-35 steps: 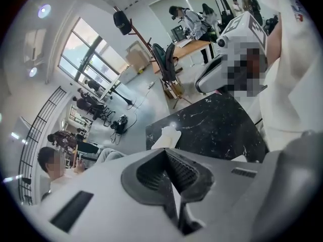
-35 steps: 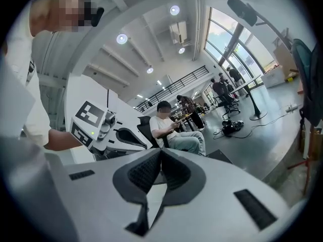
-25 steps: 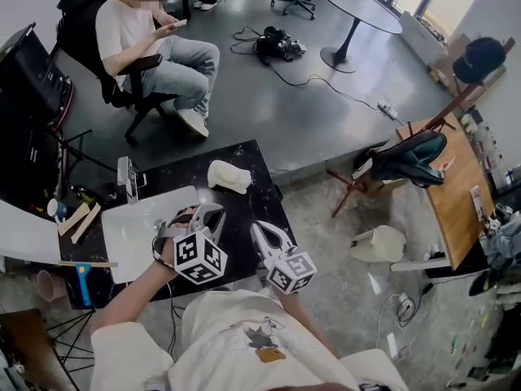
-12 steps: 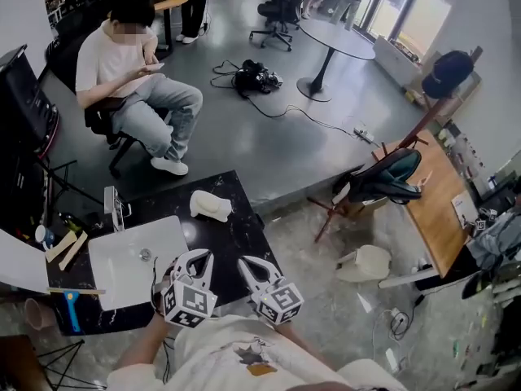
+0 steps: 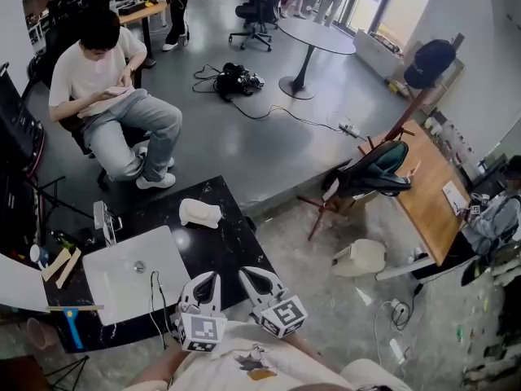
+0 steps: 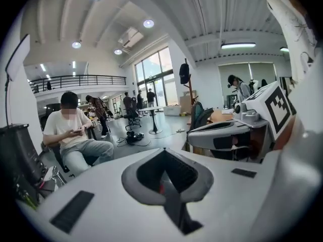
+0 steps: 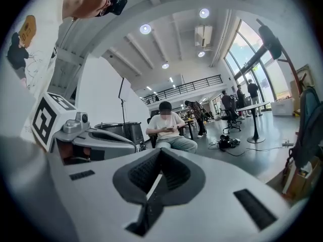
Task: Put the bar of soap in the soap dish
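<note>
On the black marble table (image 5: 232,247), a cream-white lumpy block (image 5: 199,212) lies near the far edge; I cannot tell whether it is the soap or the dish. Both grippers hang at the near edge, far from it. My left gripper (image 5: 213,276) is shut and holds nothing; in the left gripper view its pads (image 6: 164,175) meet. My right gripper (image 5: 244,273) stands close beside it, jaws together and empty (image 7: 159,173). Both point out across the room, and neither gripper view shows the table.
A white sink basin (image 5: 171,259) with a faucet (image 5: 102,218) fills the table's left half, and a thin cable (image 5: 155,296) crosses its near side. A seated person (image 5: 106,96) is beyond the table. A chair with a dark jacket (image 5: 374,169) and a white bin (image 5: 358,257) stand on the floor to the right.
Both grippers have drawn back from the sink's near right corner to the table's front edge and rolled. The head view has shifted, so the table sits lower left.
</note>
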